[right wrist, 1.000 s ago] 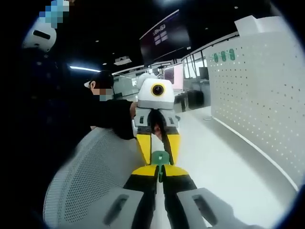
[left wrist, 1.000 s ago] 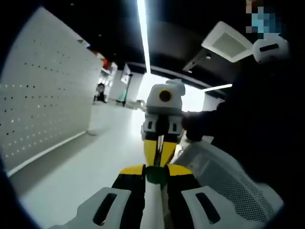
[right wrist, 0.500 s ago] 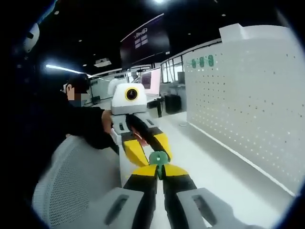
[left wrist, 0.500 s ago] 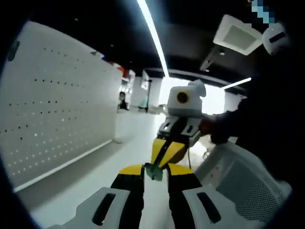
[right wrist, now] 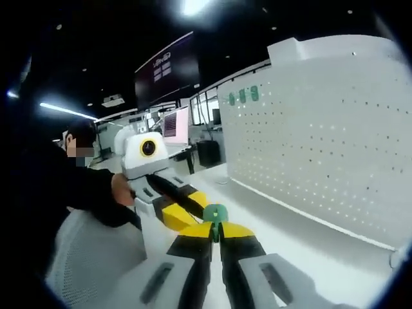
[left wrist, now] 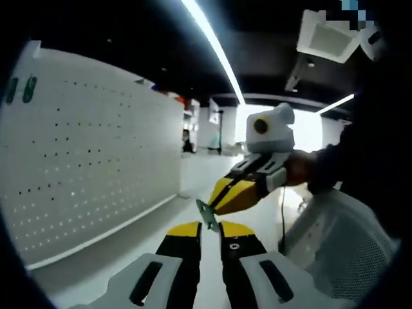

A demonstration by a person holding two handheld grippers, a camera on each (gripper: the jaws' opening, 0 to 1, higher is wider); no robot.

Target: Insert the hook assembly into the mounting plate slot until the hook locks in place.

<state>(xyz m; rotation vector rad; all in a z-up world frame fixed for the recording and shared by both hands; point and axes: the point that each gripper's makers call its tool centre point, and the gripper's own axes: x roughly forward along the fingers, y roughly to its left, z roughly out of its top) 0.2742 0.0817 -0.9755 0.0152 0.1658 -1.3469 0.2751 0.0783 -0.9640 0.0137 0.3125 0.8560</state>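
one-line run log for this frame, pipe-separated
stage: pre-insertion | right gripper: shut on green hook piece | left gripper: open | pegboard: upright, apart from grippers

White pegboard (right wrist: 322, 135) dotted with rows of small dark holes, 3 green marks near its top. Both grippers' jaws are black with yellow tips. The small piece (right wrist: 215, 213) pinched there looks green. Table (left wrist: 129, 251) white.

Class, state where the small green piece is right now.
The green piece is pinched at the tips of the right tool, in front of the white pegboard; the left tool sits just beside it.
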